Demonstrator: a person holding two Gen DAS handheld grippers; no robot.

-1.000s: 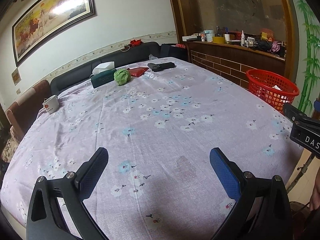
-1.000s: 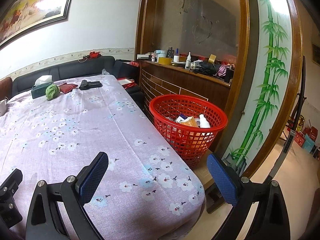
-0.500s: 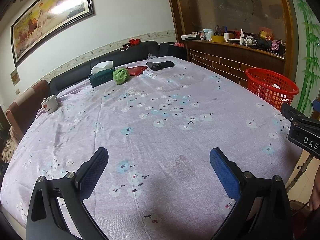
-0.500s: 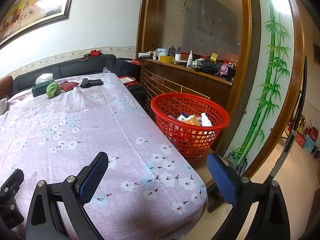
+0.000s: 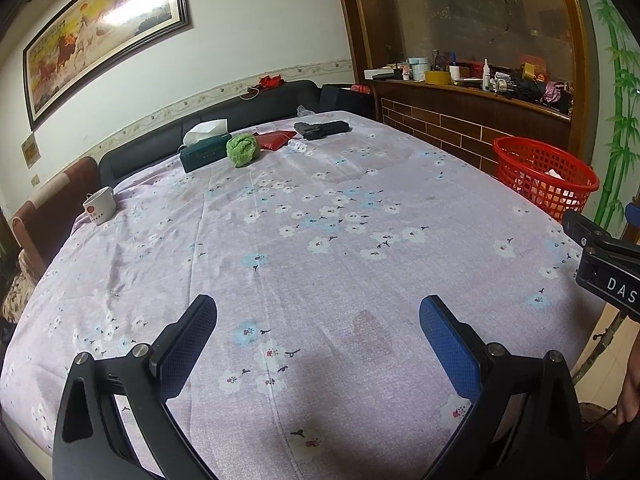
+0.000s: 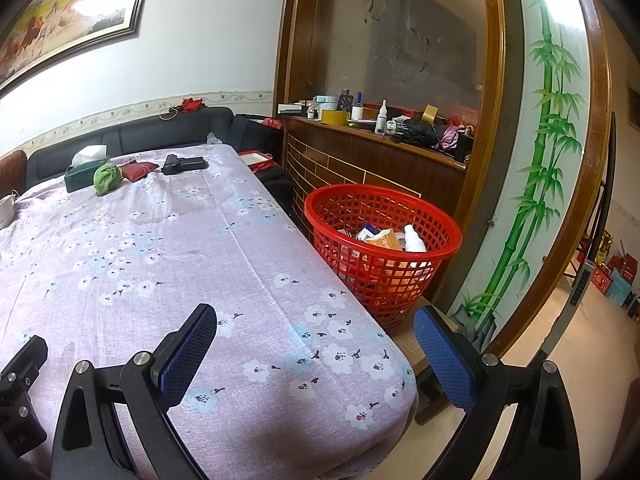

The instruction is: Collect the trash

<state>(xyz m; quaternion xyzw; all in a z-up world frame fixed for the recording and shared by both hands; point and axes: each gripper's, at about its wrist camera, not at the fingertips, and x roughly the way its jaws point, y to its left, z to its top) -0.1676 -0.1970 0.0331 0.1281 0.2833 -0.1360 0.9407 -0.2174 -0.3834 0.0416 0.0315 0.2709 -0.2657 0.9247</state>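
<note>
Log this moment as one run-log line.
left gripper: open, empty, above tablecloth | right gripper: open, empty, at table edge | red basket: beside table, holds trash | green cloth: far end

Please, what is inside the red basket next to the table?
In the red basket lie a white bottle and several small boxes or packets. Whatever lies beneath them is covered and cannot be seen.

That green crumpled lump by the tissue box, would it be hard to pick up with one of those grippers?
Probably not. The green lump looks like soft bunched cloth, so it should squash between the fingers rather than slip. It seems light for its size and, being lumpy, unlikely to roll. It may unfold and dangle once lifted off the tablecloth.
</note>
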